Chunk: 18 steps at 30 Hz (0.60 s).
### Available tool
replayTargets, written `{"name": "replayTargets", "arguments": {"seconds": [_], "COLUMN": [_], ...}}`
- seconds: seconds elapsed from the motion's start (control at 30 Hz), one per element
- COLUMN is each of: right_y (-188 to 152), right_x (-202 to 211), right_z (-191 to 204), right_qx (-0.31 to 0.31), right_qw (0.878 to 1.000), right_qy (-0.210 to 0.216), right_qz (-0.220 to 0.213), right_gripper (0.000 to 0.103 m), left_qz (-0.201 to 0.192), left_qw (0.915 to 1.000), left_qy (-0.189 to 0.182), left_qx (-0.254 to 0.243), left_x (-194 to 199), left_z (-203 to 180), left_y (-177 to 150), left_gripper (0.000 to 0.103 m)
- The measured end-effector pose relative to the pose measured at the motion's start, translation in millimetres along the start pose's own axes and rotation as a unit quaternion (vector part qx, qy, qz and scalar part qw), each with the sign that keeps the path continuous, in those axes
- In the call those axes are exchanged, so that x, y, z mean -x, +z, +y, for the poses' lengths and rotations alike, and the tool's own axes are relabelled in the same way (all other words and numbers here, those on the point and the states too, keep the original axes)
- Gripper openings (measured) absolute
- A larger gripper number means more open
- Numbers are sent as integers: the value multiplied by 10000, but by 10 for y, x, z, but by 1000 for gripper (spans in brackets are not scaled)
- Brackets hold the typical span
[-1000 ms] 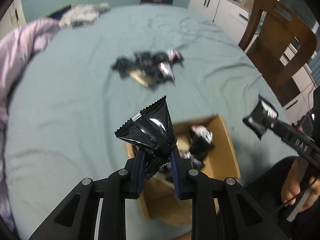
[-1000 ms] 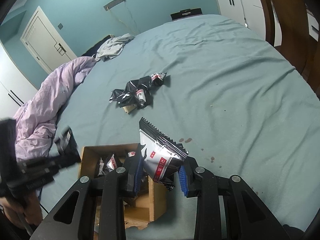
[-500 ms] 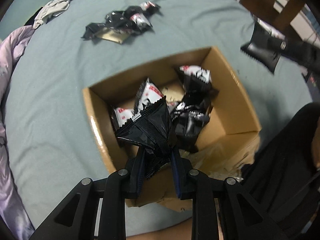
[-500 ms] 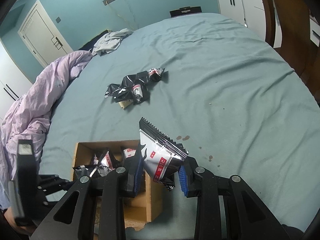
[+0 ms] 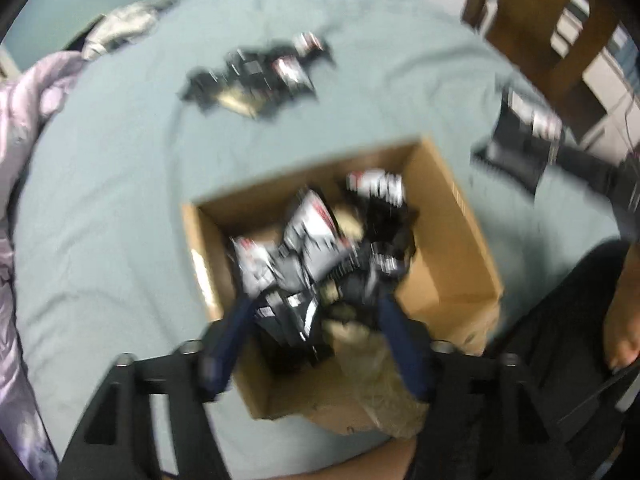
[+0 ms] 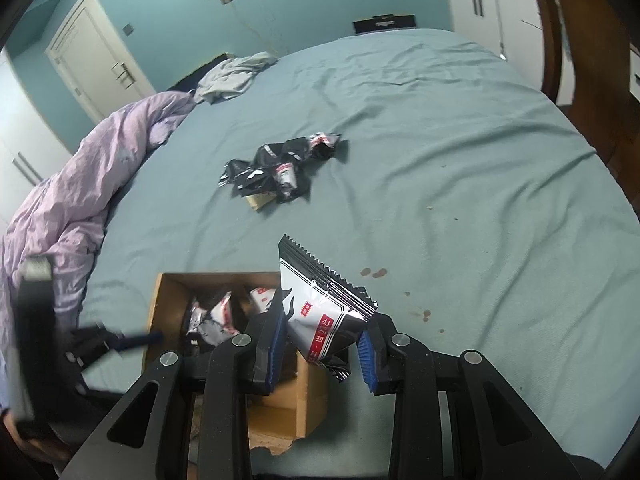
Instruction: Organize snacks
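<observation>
A brown cardboard box (image 5: 452, 240) sits on the teal bed near me and holds several black-and-white snack packets (image 5: 316, 232). My left gripper (image 5: 316, 320) hangs open over the box's near side; the black packet it held lies in the box. The view is blurred. My right gripper (image 6: 322, 334) is shut on a black, white and red snack packet (image 6: 320, 308), held just right of the box (image 6: 160, 300). It also shows in the left wrist view (image 5: 520, 140). A pile of loose packets (image 6: 280, 168) lies mid-bed, also in the left wrist view (image 5: 260, 76).
A purple duvet (image 6: 72, 200) is bunched along the bed's left side, with grey clothing (image 6: 232, 76) at the far end. A wooden chair (image 5: 552, 28) and white cabinets (image 6: 492, 12) stand to the right. My legs are beside the box.
My left gripper has opened and dropped its black packet into the box. The right gripper has stayed put with its packet.
</observation>
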State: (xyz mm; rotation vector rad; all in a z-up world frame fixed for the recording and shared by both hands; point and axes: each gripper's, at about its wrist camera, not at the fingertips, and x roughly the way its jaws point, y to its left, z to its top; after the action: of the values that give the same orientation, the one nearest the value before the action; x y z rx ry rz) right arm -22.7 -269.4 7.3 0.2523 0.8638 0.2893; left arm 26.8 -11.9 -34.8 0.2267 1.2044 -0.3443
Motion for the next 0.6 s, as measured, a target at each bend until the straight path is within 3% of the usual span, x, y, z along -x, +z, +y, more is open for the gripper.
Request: {"name": "replayTargets", "arguments": {"seconds": [0.1, 0.3, 0.5, 0.6], "right_y": [-40, -146, -163, -116], "right_x": [-18, -106, -287, -275], "right_z": [139, 470, 552, 537], "right_qx": [397, 1269, 1465, 1314], "right_qw": [9992, 9915, 9864, 9886], "right_qy": [-83, -140, -140, -98], "right_qz": [40, 233, 728, 724], "right_gripper": [30, 30, 30, 30], "left_qz": [-343, -458, -277, -264], "left_qw": [9987, 9940, 9931, 9935], "left_qy": [369, 992, 1111, 1059], "left_qx": [36, 17, 266, 318], "left_x": [102, 27, -71, -45], "left_z": [52, 148, 297, 322], "left_y": [43, 117, 150, 137], "left_gripper": [80, 80, 80, 80]}}
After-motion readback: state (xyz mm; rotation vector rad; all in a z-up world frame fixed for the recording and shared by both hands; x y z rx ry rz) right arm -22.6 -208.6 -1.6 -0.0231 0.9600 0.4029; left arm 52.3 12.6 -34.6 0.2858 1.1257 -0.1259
